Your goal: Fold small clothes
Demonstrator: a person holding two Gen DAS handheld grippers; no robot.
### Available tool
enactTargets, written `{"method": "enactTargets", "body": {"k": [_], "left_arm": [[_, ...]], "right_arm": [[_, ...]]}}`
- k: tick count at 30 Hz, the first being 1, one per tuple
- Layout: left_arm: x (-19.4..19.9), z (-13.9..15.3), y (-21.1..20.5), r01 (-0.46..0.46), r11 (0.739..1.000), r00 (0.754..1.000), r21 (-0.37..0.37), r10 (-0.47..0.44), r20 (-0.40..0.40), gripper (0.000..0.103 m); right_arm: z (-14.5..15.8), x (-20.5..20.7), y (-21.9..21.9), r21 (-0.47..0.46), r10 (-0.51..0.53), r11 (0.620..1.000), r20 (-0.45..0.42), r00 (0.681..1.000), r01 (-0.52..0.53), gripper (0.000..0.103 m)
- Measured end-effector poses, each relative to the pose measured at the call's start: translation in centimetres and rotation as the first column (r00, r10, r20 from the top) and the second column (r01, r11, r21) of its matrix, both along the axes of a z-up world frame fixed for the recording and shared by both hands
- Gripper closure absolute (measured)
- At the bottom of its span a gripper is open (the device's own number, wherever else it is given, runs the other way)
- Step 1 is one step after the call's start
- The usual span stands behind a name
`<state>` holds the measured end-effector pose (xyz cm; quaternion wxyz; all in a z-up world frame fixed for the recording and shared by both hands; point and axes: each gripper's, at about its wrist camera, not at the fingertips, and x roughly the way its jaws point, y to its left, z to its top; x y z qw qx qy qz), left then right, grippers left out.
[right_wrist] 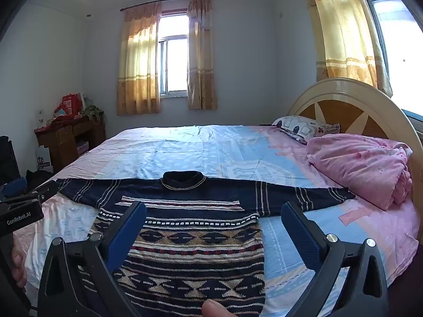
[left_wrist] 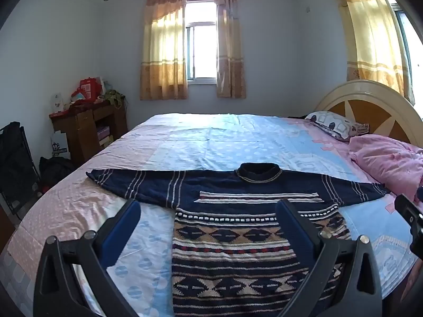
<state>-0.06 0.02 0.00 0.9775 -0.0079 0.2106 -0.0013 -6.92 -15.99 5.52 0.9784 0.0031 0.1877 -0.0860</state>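
Note:
A small navy knitted sweater [left_wrist: 238,240] with tan, white and red patterned bands lies flat on the bed, sleeves spread left and right, collar toward the far side. It also shows in the right wrist view [right_wrist: 195,243]. My left gripper [left_wrist: 208,208] is open and empty, held above the sweater's left half near the hem. My right gripper [right_wrist: 214,211] is open and empty, held above the sweater's right half. The left gripper's body shows at the left edge of the right wrist view [right_wrist: 21,211]; the right gripper's body shows at the right edge of the left wrist view [left_wrist: 412,219].
The bed [left_wrist: 211,142] has a pink and blue sheet. A folded pink quilt [right_wrist: 364,166] and a patterned pillow [right_wrist: 301,129] lie by the headboard [right_wrist: 351,105] at right. A wooden cabinet [left_wrist: 87,126] with clutter stands at far left. A fingertip [right_wrist: 214,309] shows at the bottom.

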Motion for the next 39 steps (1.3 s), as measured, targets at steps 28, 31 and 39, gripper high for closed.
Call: {"method": "enactTargets", "body": {"k": [28, 31, 39], "left_arm": [[0.4, -0.3, 0.9, -0.026, 1.000, 1.000, -0.008, 0.026, -0.005, 0.000], [0.5, -0.4, 1.0, -0.028, 1.000, 1.000, -0.010, 0.028, -0.007, 0.000], [0.6, -0.5, 1.2, -0.033, 0.999, 0.999, -0.012, 0.033, -0.009, 0.000]], "right_arm": [[-0.5, 0.1, -0.1, -0.004, 0.003, 1.000, -0.004, 1.000, -0.003, 0.001], [-0.7, 0.4, -0.2, -0.004, 0.003, 1.000, -0.007, 1.000, -0.003, 0.001], [-1.2, 0.6, 0.1, -0.005, 0.001, 1.000, -0.013, 1.000, -0.001, 0.001]]}}
